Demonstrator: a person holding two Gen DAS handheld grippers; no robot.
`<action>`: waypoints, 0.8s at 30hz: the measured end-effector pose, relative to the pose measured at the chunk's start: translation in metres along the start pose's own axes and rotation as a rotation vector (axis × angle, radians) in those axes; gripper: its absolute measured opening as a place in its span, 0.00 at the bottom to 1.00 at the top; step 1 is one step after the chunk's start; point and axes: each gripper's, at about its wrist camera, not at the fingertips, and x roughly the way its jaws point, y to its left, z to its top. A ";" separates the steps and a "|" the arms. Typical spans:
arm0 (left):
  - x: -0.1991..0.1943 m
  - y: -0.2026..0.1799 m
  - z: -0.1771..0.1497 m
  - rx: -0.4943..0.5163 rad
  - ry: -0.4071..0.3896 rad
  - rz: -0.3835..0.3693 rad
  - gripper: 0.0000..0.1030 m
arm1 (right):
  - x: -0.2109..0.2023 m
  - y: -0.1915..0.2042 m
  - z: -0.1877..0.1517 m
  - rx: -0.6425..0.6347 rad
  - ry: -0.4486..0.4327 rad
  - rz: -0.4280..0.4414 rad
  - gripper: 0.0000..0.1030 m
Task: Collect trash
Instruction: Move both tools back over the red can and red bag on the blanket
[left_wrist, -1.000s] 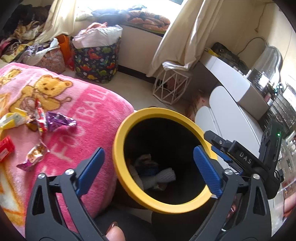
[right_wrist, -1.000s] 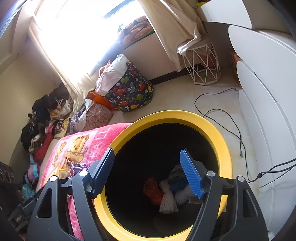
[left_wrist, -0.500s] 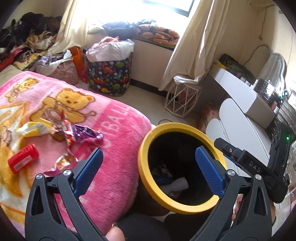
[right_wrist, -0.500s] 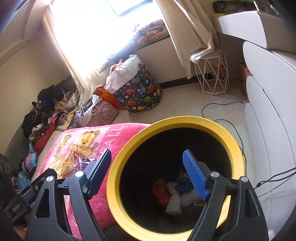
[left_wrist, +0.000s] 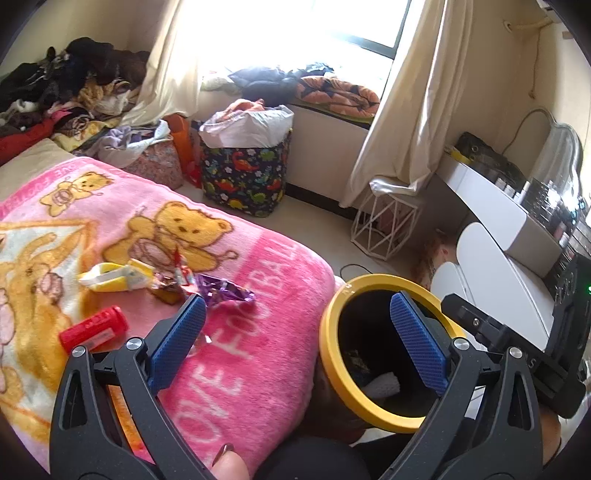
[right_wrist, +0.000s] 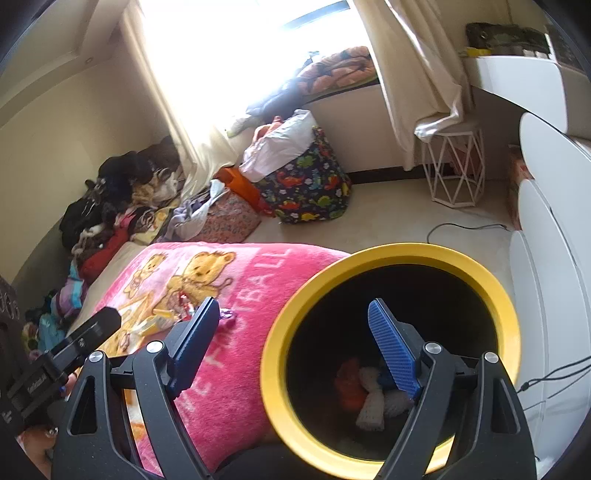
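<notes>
We're over the pink blanket (left_wrist: 258, 332) edge, bin (right_wrist: 388, 254) tight beside it. Left gripper (left_wrist: 295, 332) gapes empty, wrappers (left_wrist: 221, 293) just ahead; right gripper (right_wrist: 295, 343) is opening, empty, above the bin.

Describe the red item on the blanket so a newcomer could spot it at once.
On the pink blanket, litter lies below the big bear print. The red tube lies on its side nearest the camera, apart from the others. It is the only solid cylinder; the yellow packet and purple wrapper are flat and crinkled.
</notes>
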 end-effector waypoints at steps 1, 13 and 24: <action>-0.002 0.004 0.001 -0.005 -0.006 0.007 0.89 | 0.001 0.004 0.000 -0.008 0.002 0.004 0.78; -0.020 0.039 0.009 -0.050 -0.053 0.073 0.89 | 0.015 0.052 -0.005 -0.107 0.035 0.059 0.78; -0.029 0.079 0.010 -0.098 -0.066 0.150 0.89 | 0.025 0.087 -0.011 -0.171 0.053 0.099 0.78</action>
